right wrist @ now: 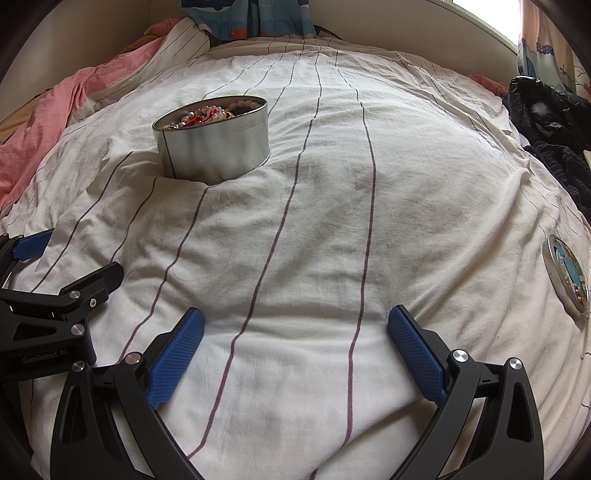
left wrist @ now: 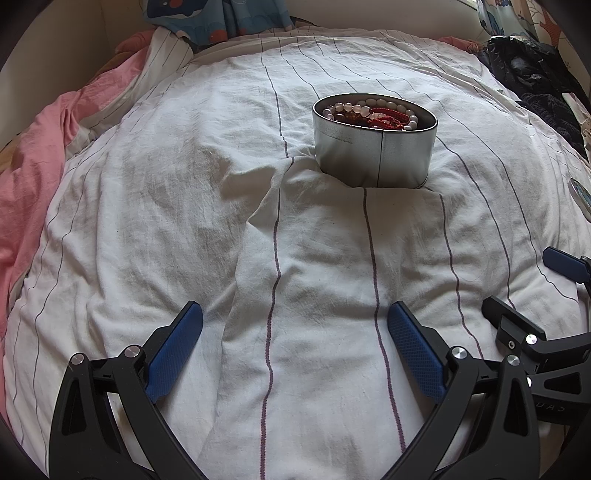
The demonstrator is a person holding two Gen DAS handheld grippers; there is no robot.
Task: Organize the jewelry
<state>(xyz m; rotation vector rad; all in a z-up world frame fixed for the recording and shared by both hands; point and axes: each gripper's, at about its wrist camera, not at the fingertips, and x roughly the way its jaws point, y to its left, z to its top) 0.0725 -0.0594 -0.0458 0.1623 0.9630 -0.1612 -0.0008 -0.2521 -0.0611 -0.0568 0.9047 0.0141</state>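
Observation:
An oval silver tin point(left wrist: 373, 155) point(right wrist: 216, 147) sits sunk into the white striped duvet. Inside it lie jewelry pieces point(left wrist: 373, 112) point(right wrist: 207, 112): pale bead bracelets and red cord ones. The tin's lid point(right wrist: 567, 277), with a blue picture on it, lies flat at the right of the bed. My left gripper point(left wrist: 295, 332) stands open over bare duvet, well short of the tin. My right gripper point(right wrist: 295, 332) is also open and holds nothing, with the tin ahead to its left. Each gripper shows at the edge of the other's view.
The duvet point(left wrist: 184, 206) is wrinkled, with a fold just in front of the tin. Pink bedding point(left wrist: 44, 147) lies at the left. Dark clothes point(right wrist: 546, 122) pile up at the right edge. A blue patterned pillow point(left wrist: 221, 18) rests by the headboard.

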